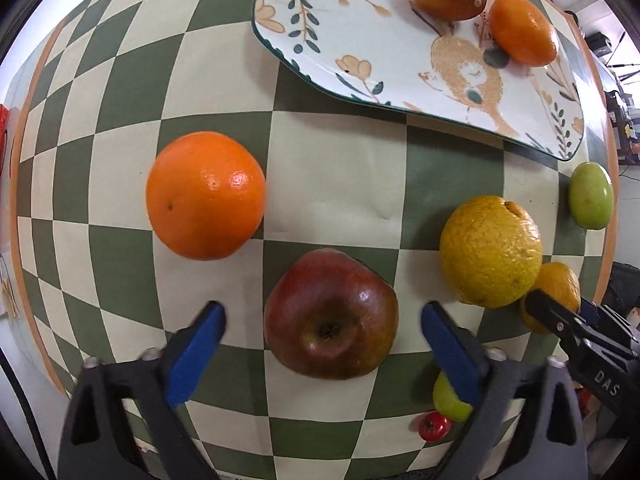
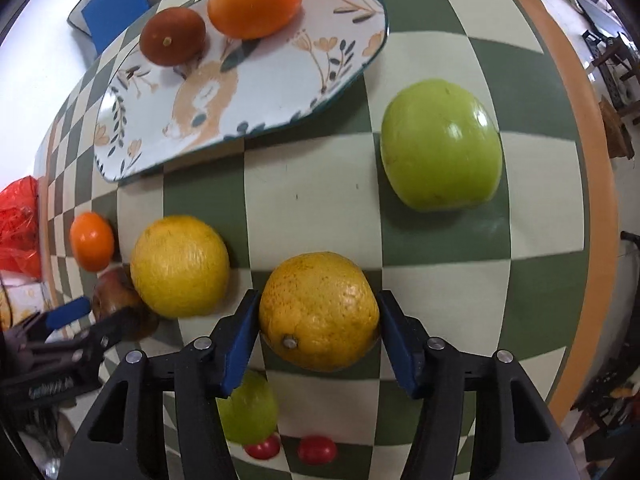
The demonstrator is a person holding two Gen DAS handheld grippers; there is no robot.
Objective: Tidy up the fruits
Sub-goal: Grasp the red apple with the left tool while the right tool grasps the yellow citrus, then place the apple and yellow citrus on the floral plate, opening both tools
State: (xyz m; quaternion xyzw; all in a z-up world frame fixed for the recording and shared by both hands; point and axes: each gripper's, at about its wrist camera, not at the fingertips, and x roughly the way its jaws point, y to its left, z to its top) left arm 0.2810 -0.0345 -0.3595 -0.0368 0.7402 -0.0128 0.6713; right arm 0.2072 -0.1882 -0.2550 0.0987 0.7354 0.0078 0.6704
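Observation:
My left gripper [image 1: 323,316] is open, its blue pads on either side of a dark red apple [image 1: 330,314] without touching it. An orange [image 1: 205,195] lies to its left and a yellow orange [image 1: 490,251] to its right. My right gripper [image 2: 318,316] is shut on a second yellow-orange fruit [image 2: 319,311], both pads against its sides. The patterned oval plate [image 1: 360,40] [image 2: 280,92] holds a brownish fruit [image 2: 173,35] and an orange fruit [image 2: 255,0]. A large green apple [image 2: 441,145] lies right of the plate.
The checkered tablecloth [image 1: 332,184] covers a table with an orange border [image 2: 576,92]. A small green fruit [image 2: 248,408] and two red cherry tomatoes [image 2: 317,449] lie near the front edge. A red bag [image 2: 18,228] sits off the left side.

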